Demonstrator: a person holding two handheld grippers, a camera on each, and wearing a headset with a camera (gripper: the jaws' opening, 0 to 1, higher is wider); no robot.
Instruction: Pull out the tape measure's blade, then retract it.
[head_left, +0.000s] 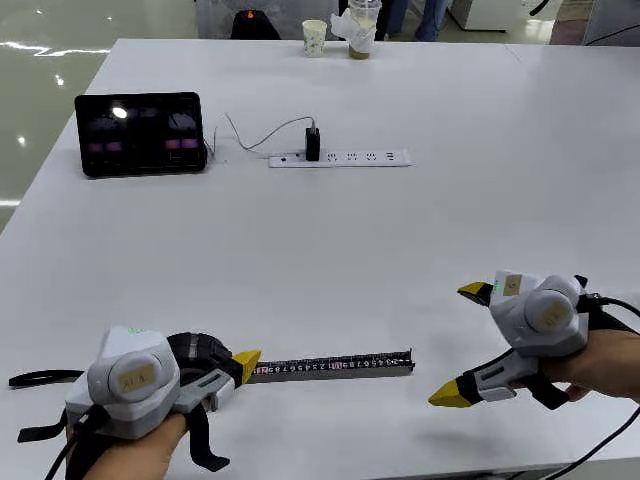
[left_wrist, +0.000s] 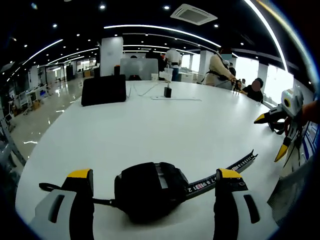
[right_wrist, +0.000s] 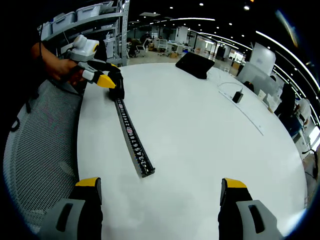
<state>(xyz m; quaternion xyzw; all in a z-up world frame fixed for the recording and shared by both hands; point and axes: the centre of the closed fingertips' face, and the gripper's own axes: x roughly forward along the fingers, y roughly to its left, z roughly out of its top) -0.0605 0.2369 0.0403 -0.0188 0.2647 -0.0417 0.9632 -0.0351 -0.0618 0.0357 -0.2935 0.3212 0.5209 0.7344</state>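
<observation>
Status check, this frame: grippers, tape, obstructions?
Left gripper open, straddling tape measure case. Right gripper open, empty. Blade out, flat on table. Nothing blocking it.

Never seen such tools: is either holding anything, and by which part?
Nothing looks clamped: the tape measure case lies between the left gripper's open jaws, untouched; the right gripper is open, empty.

Tape measure (head_left: 205, 362): black case, resting on the white surface (head_left: 400, 250) near its front left edge, between the spread jaws of the left hand-held gripper (left_wrist: 155, 174). Contact with the jaws cannot be confirmed. Blade (head_left: 335, 366): dark, with pale graduations and some red numerals. It is drawn out and lies flat and straight, running rightward from the case. Its tip lies free.
</observation>
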